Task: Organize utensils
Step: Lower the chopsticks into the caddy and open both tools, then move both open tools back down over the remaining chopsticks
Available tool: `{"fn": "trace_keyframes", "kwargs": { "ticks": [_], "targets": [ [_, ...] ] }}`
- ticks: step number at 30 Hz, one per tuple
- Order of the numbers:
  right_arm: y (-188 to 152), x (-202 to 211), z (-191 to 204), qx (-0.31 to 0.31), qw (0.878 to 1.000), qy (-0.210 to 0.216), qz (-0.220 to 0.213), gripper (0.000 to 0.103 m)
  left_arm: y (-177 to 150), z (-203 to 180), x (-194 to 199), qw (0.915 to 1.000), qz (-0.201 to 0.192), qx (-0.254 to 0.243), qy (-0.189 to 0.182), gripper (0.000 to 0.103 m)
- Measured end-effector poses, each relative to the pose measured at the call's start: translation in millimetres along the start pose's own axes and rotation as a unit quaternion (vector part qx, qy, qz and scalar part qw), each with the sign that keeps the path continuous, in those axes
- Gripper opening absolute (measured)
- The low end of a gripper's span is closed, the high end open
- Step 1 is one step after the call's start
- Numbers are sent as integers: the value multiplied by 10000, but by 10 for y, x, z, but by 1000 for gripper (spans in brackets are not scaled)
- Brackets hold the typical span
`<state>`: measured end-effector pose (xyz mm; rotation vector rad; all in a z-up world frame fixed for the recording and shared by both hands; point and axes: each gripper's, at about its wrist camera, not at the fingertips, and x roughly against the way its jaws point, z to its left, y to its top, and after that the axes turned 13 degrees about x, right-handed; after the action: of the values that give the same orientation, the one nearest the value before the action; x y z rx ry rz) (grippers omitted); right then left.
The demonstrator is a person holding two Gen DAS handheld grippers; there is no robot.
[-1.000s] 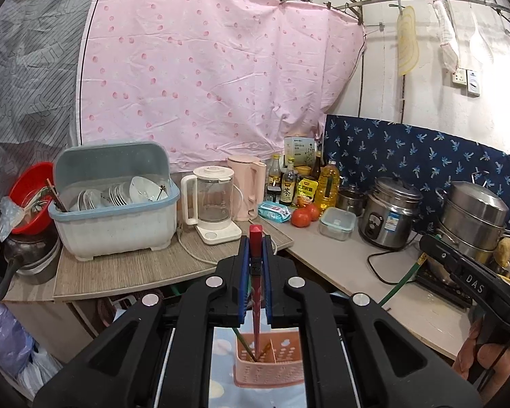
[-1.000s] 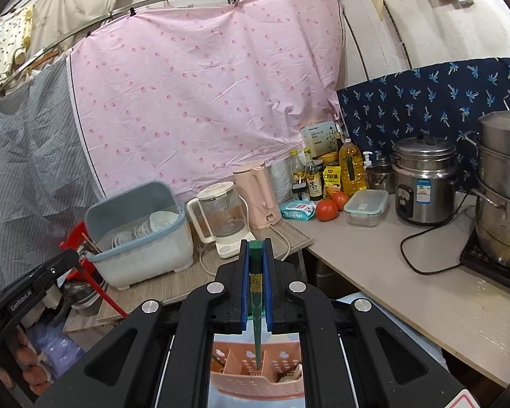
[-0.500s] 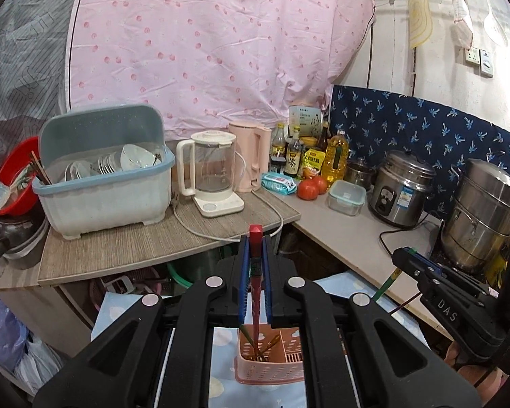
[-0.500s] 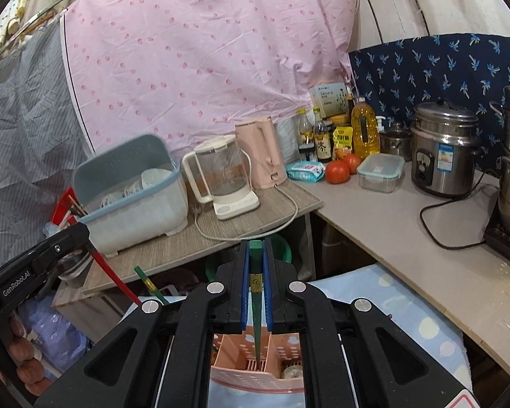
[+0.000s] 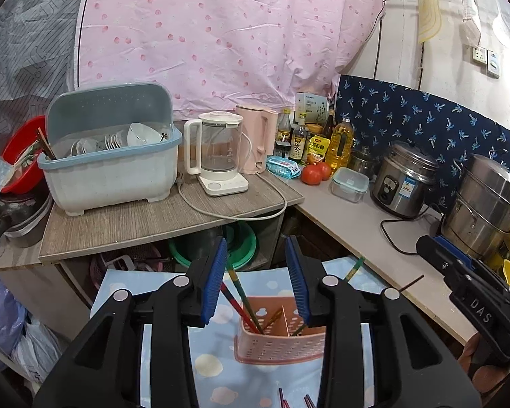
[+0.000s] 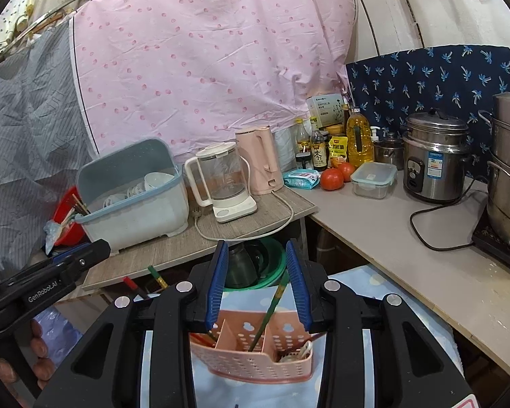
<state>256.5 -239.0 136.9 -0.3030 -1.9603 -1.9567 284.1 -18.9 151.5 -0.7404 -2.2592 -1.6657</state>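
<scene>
A pink slotted utensil basket (image 5: 282, 345) stands on a blue dotted cloth (image 5: 221, 367) just under both grippers. My left gripper (image 5: 256, 278) is above it with its jaws opening. A red chopstick (image 5: 233, 297) leans free between them, its lower end in the basket's left compartment. My right gripper (image 6: 258, 285) is also opening over the basket (image 6: 255, 360). A green chopstick (image 6: 272, 309) stands loose between its pads, lower end in the middle compartment. Each gripper shows at the edge of the other's view, the right gripper (image 5: 459, 282) and the left gripper (image 6: 61, 272).
Behind the basket a wooden shelf (image 5: 153, 224) carries a blue dish rack (image 5: 112, 170), a glass kettle (image 5: 217, 156) and a pink kettle (image 5: 255, 142). The counter (image 5: 357, 231) at right holds tomatoes (image 5: 312, 173), a rice cooker (image 5: 404, 180) and steel pots (image 5: 486, 207). More chopsticks (image 5: 282, 399) lie on the cloth.
Both grippers have sunk toward the basket and spread their jaws. The red and the green chopstick, gripped before, now lean free in the basket.
</scene>
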Motion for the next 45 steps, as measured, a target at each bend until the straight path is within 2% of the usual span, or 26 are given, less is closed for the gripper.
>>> {"fn": "trace_keyframes", "kwargs": {
  "ticks": [6,10,19,26,31,33,37,45],
  "targets": [
    [-168,259,41,-23,9999,71,84,35,-179,38,257,10000,85,21,30,34],
    [-433,492,87,-25,9996,134,247,35,-428,76,446,9996,257,-44,63,34],
    [-1444,972,99,-182,9943,200,1035,35,-1464,215,719,9948,998,-85,180,34],
    [-2341,1252,181,-134,9831,214,1811,33,-2336,298,785,9848,1723,-66,218,35],
    [-2778,1364,342,116,9760,204,2164,29,-2813,331,806,9770,2120,-60,223,34],
    [-2898,1384,384,189,9738,230,2256,24,-2963,355,817,9732,2292,-1,172,34],
    [-3107,1364,423,224,9696,262,2423,20,-3169,351,841,9703,2417,-14,140,34],
    [-3183,1302,468,264,9679,263,2484,17,-3305,348,759,9671,2529,-109,243,34]
  ]
}}
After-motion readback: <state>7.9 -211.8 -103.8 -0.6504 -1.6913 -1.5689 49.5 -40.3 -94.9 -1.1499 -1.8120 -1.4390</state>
